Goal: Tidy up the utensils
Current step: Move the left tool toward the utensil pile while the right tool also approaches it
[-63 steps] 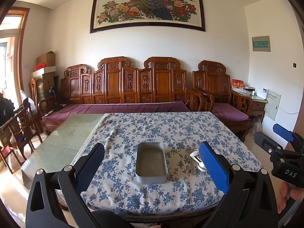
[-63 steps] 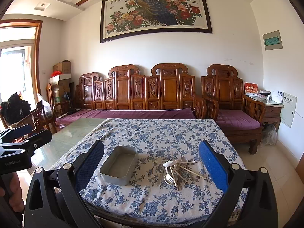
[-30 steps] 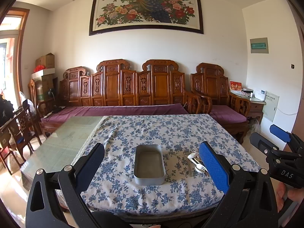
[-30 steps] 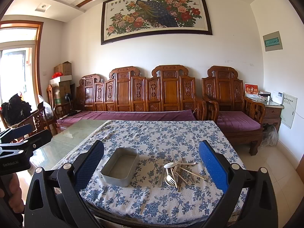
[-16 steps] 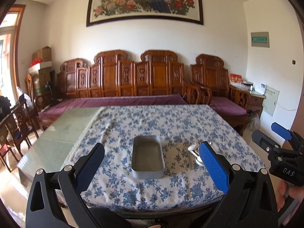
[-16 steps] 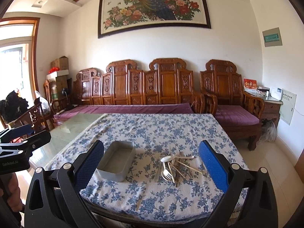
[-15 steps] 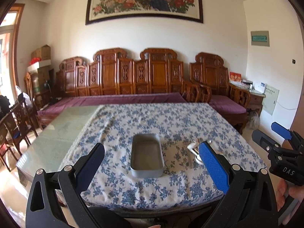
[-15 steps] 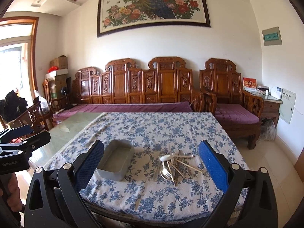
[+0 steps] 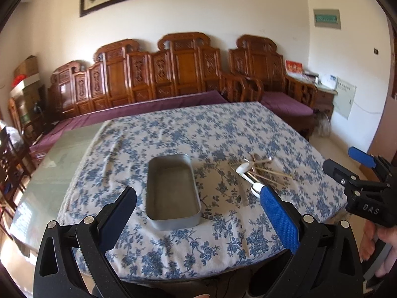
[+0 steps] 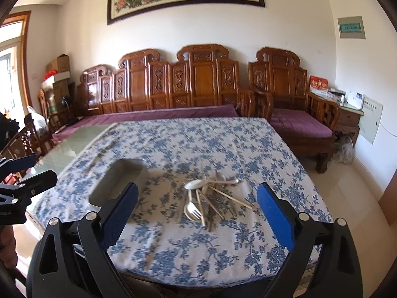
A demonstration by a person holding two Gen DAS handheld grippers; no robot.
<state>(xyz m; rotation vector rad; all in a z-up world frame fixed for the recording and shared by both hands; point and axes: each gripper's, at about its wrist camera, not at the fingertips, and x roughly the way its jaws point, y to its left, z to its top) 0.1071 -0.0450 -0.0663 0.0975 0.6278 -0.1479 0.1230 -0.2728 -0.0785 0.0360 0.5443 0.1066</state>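
Note:
An empty grey metal tray [image 9: 172,188] sits on the blue-flowered tablecloth [image 9: 198,134]; it also shows in the right wrist view [image 10: 116,182]. To its right lies a loose pile of utensils [image 9: 255,173]: spoons, a fork and wooden chopsticks, seen in the right wrist view as a pile [image 10: 211,198]. My left gripper [image 9: 198,213] is open and empty, near the table's front edge, framing the tray. My right gripper [image 10: 196,213] is open and empty, above the front edge, framing the utensils. Each gripper shows at the edge of the other's view.
The cloth covers the right part of a glass-topped table [image 9: 62,159]. A carved wooden bench with purple cushions [image 10: 173,114] runs behind it, an armchair [image 10: 292,114] at the right. Wooden chairs [image 9: 10,159] stand at the left.
Both grippers have moved forward and tilted down toward the table. The tray and the utensils look nearer and larger. Nothing on the table has moved.

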